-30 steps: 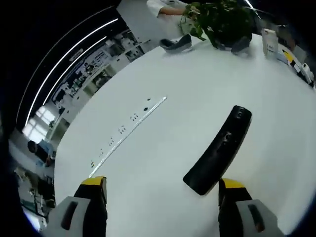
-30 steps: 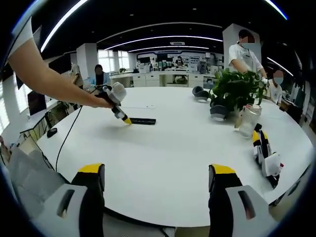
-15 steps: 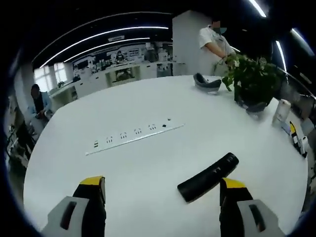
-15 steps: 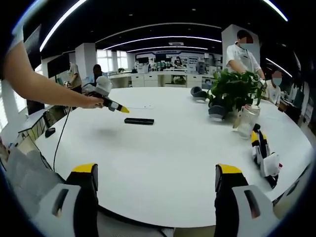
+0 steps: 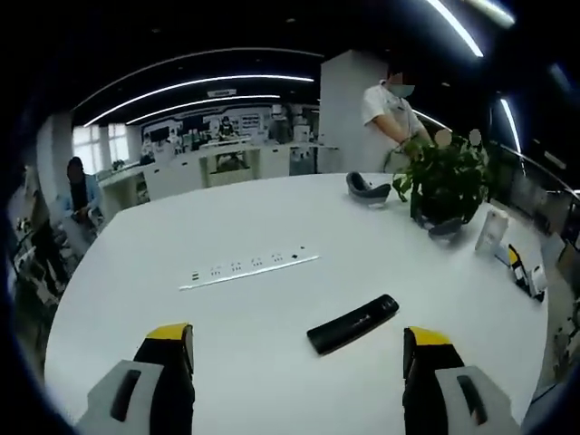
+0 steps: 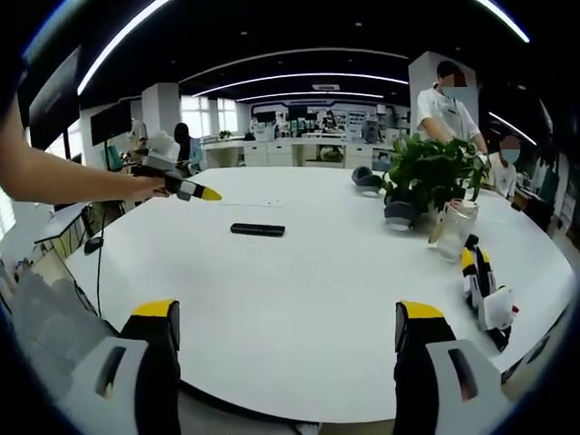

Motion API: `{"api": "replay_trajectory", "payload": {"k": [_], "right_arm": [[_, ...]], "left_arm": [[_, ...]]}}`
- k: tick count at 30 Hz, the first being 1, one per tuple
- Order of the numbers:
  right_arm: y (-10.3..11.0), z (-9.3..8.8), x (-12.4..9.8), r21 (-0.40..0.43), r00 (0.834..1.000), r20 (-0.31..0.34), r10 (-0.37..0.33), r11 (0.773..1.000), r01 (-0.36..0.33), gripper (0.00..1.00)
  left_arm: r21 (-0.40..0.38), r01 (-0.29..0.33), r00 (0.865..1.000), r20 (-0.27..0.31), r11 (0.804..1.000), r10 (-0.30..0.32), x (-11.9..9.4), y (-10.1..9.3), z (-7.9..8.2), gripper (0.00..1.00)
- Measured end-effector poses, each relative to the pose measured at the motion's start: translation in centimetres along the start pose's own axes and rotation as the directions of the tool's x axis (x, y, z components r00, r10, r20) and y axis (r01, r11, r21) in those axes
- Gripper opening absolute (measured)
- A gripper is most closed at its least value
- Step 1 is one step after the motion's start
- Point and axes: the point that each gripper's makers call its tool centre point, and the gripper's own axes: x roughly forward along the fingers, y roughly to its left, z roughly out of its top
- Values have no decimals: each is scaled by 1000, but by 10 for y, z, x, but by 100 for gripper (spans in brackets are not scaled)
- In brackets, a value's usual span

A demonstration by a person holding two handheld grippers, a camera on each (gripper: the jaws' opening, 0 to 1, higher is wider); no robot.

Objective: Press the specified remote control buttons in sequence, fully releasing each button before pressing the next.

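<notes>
A black remote control (image 5: 352, 323) lies flat on the round white table (image 5: 272, 227), a little ahead of my left gripper (image 5: 297, 340) and toward its right jaw. That gripper is open with nothing between its jaws. In the right gripper view the same remote control (image 6: 257, 230) rests far off at the table's middle left. The left gripper (image 6: 186, 189) hangs in a person's hand above the table, to the left of the remote and clear of it. My right gripper (image 6: 284, 317) is open over the near table edge, holding nothing.
A white power strip (image 5: 249, 270) lies behind the remote. A potted plant (image 6: 426, 172), a glass jar (image 6: 453, 227), a spare gripper (image 6: 485, 290) and a dark headset (image 6: 367, 179) sit on the table's right side. A person (image 6: 444, 95) stands behind the plant.
My left gripper has lifted and drawn back from the remote, which now lies farther off and looks smaller. The right gripper has barely moved.
</notes>
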Motion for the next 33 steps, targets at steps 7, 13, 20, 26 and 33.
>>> {"api": "replay_trajectory", "payload": {"k": [7, 13, 20, 26, 33], "right_arm": [[1, 2, 0, -11, 1000, 12, 5, 1000, -5, 100], [3, 2, -1, -23, 1000, 17, 12, 1000, -11, 100], [3, 5, -2, -25, 999, 36, 11, 1000, -10, 100], [5, 5, -2, -21, 999, 38, 20, 1000, -20, 100], [6, 6, -2, -18, 999, 43, 27, 999, -26, 100]], "left_arm": [[-36, -11, 998, 64, 999, 14, -40, -6, 7, 100], [-67, -17, 993, 113, 998, 25, -76, -11, 3, 100], [-92, -34, 984, 173, 995, 50, -121, -14, -4, 100], [-151, -22, 978, 204, 988, 53, -150, -16, -15, 100], [-158, -14, 975, 216, 987, 48, -189, -25, -38, 100]]}}
